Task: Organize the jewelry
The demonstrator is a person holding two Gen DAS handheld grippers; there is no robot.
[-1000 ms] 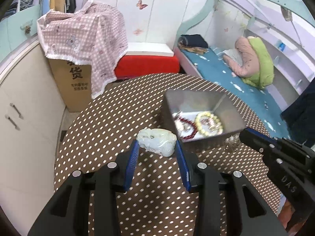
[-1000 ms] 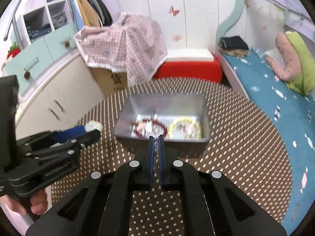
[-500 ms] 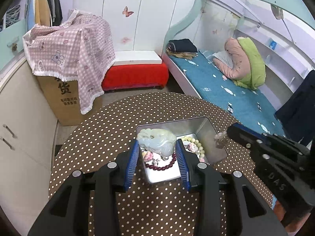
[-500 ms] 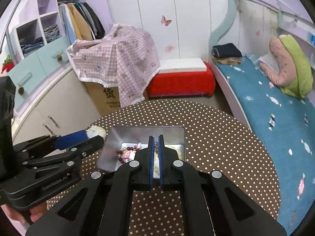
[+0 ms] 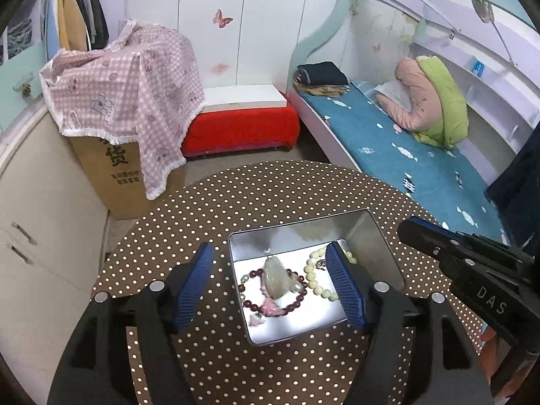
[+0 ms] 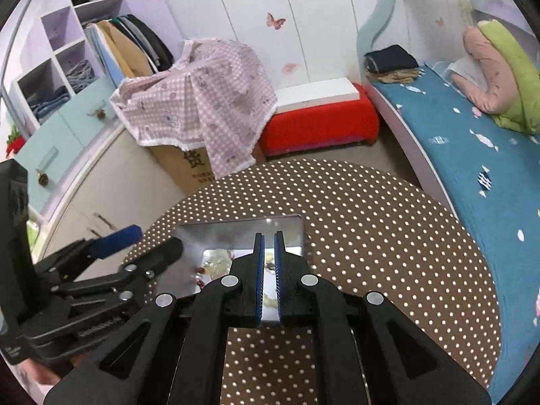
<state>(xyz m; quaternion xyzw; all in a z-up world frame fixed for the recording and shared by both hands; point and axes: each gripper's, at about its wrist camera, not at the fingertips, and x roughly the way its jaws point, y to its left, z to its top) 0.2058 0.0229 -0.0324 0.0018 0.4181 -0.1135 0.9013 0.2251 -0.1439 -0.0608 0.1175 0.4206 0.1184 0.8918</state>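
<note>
A metal tin (image 5: 378,236) stands on the round polka-dot table (image 5: 202,209). In it lie a dark red bead bracelet (image 5: 248,298), a cream bead bracelet (image 5: 315,283) and a pale green jade carving (image 5: 276,278), blurred as it drops. My left gripper (image 5: 270,283) is open above the tin with nothing between its blue pads. My right gripper (image 6: 269,266) hovers over the tin (image 6: 236,233) with its jaws a narrow gap apart; a small dark link shows in the gap, and I cannot tell if it is held.
A cardboard box under a pink checked cloth (image 5: 128,77) stands behind the table, with a red bench (image 5: 239,128) next to it. A bed with a blue cover (image 5: 388,148) runs along the right. Cream cabinets (image 5: 33,219) are on the left.
My left gripper has opened and let go of the jade carving, which has dropped into the tin. Both grippers have risen above the tin. The right jaws have parted slightly.
</note>
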